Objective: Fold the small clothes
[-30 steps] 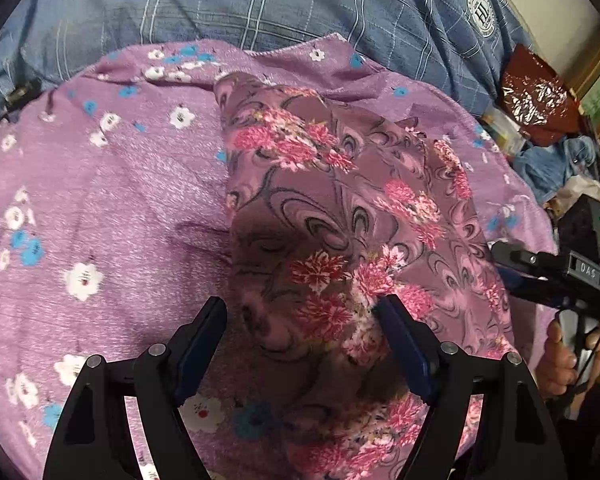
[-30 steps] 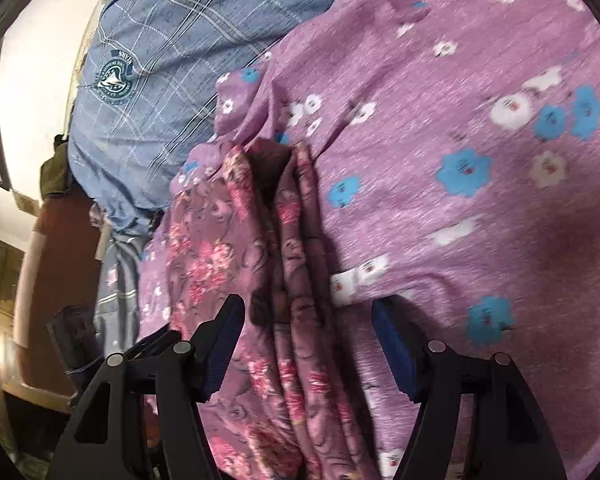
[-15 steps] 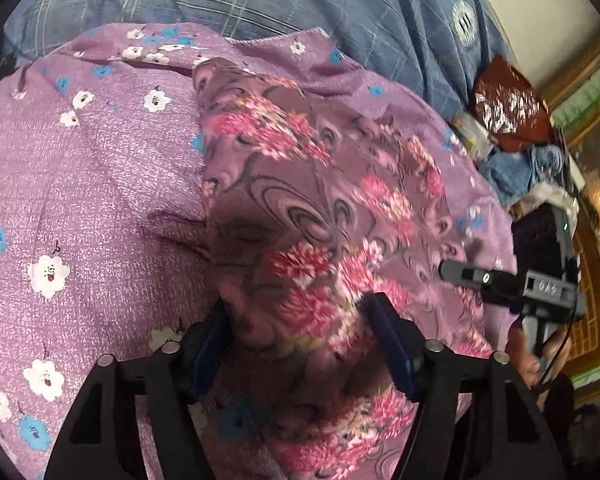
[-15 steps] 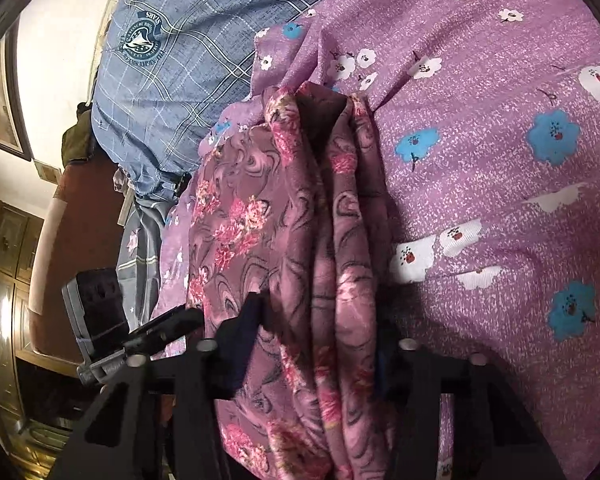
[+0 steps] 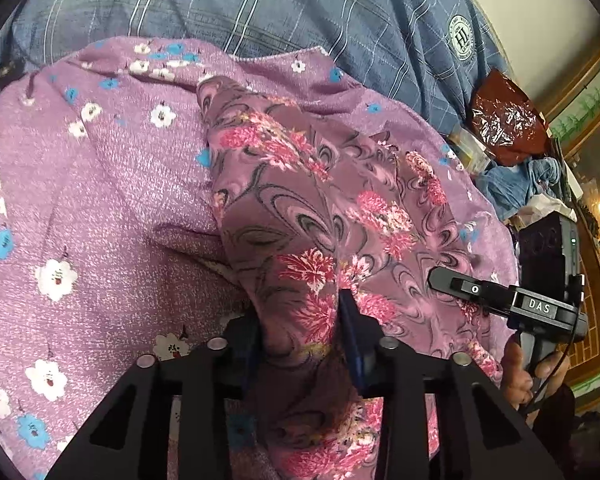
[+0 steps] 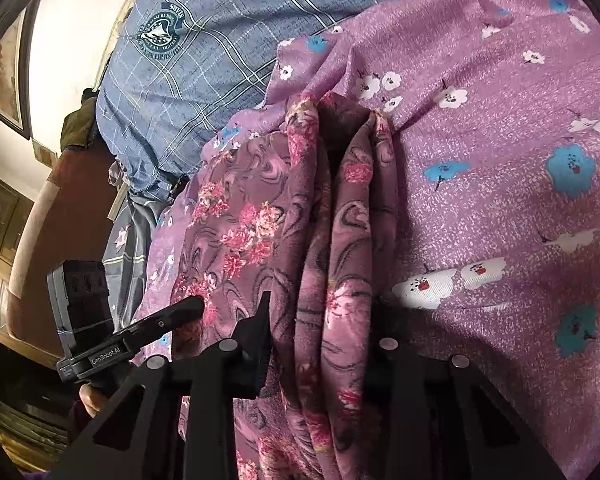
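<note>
Your left tongs have just been closing and now pinch a bunch of the dark flowered cloth between them. Your right tongs have just been closing too, and they squeeze the folds of the same cloth at its other side. The cloth lies on a purple sheet with white and blue flowers. Past it is a blue checked blanket.
</note>
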